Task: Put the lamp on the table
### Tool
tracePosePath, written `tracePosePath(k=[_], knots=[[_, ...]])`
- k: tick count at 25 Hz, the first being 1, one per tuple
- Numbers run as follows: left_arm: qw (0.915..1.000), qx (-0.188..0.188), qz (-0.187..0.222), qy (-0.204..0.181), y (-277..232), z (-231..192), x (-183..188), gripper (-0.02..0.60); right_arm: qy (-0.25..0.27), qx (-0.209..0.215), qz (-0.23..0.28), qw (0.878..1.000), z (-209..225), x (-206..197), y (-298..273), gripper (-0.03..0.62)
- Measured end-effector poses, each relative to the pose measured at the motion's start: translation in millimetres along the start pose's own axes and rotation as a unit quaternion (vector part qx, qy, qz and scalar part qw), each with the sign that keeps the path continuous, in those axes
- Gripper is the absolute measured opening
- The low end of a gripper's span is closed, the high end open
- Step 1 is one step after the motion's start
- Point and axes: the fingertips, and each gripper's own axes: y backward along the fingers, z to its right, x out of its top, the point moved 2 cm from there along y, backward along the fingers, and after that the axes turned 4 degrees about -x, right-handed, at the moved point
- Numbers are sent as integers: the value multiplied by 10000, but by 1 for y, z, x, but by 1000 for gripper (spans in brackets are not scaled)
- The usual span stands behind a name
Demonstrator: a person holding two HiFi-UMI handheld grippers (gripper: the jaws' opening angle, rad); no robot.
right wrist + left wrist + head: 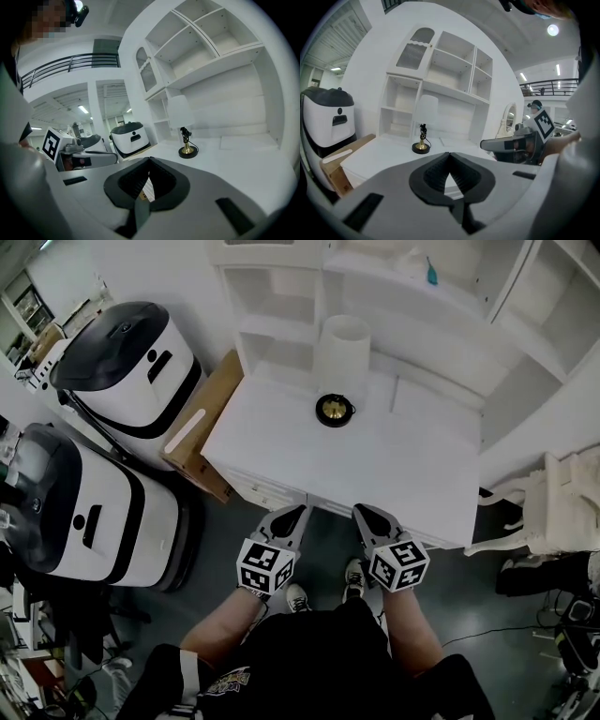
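A lamp [342, 348] stands upright at the back of the white table [412, 465], straight ahead of the left gripper [298, 514] and right gripper [361, 512]. Both are clenched on nothing at the table's near edge, neither clearly closer. The head view shows only shade and gold base from above; the gripper views reveal the thin dark stem rising vertically.

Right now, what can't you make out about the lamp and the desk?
- Whether the white shade is joined to the lamp base: all views, white against the white hutch.
- The teal item on its top shelf: head view, too small to name.
- The desk front: head view, mostly hidden beneath the tabletop.
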Motion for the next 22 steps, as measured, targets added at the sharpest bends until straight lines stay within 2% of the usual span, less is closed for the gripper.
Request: tracePosePath(k=[22], knots=[[9999,-119,4,65,6,20,-8,6,30,-53,-6,10000,-4,-7,20,25]])
